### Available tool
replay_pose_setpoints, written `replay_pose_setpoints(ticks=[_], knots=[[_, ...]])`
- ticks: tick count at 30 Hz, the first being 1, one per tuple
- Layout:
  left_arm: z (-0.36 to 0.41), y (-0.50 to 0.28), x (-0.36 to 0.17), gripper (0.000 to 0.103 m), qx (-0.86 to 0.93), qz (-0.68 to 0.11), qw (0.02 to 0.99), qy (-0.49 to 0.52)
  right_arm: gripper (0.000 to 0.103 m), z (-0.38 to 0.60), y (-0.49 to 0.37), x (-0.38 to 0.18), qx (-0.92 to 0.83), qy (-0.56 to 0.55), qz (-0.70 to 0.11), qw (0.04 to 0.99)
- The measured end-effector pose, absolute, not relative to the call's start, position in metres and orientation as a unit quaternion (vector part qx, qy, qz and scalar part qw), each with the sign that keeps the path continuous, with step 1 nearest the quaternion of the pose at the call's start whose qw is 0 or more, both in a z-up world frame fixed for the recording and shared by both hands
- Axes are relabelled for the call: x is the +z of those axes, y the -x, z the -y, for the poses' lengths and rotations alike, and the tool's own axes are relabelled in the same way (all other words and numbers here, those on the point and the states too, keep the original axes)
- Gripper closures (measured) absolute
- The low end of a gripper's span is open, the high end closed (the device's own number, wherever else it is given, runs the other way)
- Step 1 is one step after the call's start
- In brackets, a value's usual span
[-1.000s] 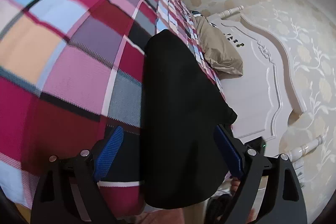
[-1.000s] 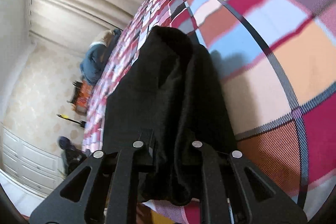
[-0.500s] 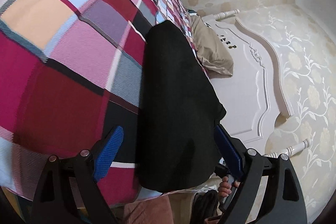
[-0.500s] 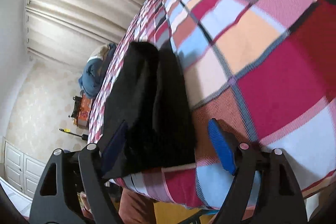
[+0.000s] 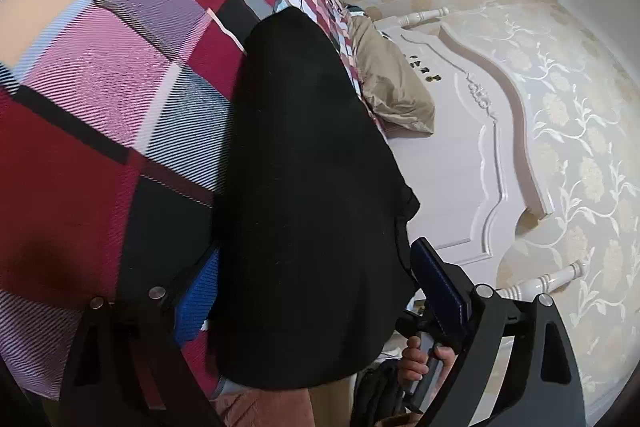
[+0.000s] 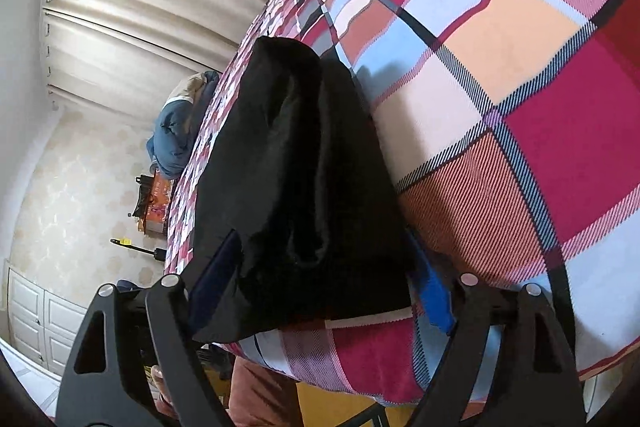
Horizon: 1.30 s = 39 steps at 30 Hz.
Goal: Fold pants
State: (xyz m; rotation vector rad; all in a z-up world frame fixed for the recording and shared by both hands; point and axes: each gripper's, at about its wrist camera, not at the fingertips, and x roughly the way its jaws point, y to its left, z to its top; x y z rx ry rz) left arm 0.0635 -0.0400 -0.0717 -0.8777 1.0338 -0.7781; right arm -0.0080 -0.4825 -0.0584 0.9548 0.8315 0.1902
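With the black pants (image 6: 292, 179) lying folded lengthwise on the plaid bed (image 6: 500, 75) at frame centre, the right claw (image 6: 320, 291) has just been opening, the left claw (image 5: 320, 291) likewise released, so another fold seems next

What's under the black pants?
The pants lie on the checked bedspread, which shows all around them. At the near end they hang a little past the bed edge. Whatever lies directly beneath the cloth is covered.
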Motion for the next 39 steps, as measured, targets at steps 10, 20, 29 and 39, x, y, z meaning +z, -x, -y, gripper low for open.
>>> replay_pose_setpoints(ticks=[10, 20, 29, 39], knots=[[0.057, -0.067, -0.071, 0.047, -0.312, -0.506, 0.748, 0.295, 0.025, 0.474, 0.002, -0.056, 0.078, -0.424, -0.41, 0.804], [0.061, -0.062, -0.061, 0.062, -0.303, -0.5, 0.772, 0.247, 0.063, 0.468, 0.002, -0.056, 0.071, -0.404, -0.421, 0.809], [0.059, -0.066, -0.059, 0.047, -0.331, -0.501, 0.754, 0.267, 0.051, 0.471, -0.001, -0.056, 0.075, -0.401, -0.427, 0.807], [0.038, -0.102, -0.057, 0.019, -0.36, -0.483, 0.731, 0.321, 0.027, 0.499, -0.037, -0.046, 0.124, -0.394, -0.432, 0.802]])
